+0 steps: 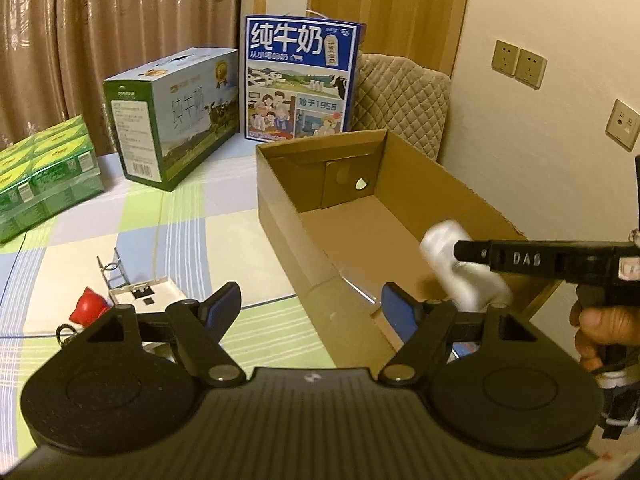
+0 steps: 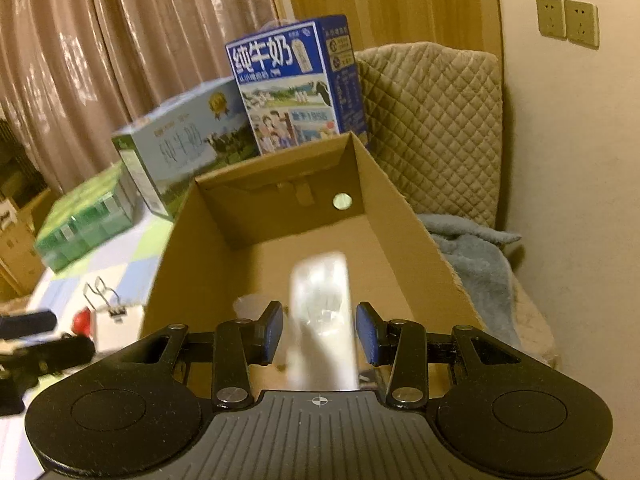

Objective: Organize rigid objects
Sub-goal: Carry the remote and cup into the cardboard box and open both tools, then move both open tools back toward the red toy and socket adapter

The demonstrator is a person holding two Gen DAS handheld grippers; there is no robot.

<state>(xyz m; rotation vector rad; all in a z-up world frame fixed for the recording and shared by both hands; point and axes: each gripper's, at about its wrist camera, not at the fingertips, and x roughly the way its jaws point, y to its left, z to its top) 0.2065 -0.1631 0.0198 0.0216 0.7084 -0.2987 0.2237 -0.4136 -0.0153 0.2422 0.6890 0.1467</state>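
Right wrist view: a blurred white glossy object [image 2: 320, 312] is seen between the right gripper [image 2: 319, 334] pads, spread and untouching, above the open brown cardboard box [image 2: 404, 216]; left gripper [image 1: 312, 308] is held wide apart, empty; the white object's identity cannot be told.

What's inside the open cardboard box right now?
In the cardboard box a blurred white object sits between the right tool's open pads, and a translucent cup-like thing lies near the left wall. The far floor is bare; the tool hides the near end.

Curtain [image 1: 100, 40]: hanging behind the table.
Wall sockets [image 1: 520, 63]: sitting side by side.
Quilted chair cover [image 2: 436, 128]: draping the backrest.
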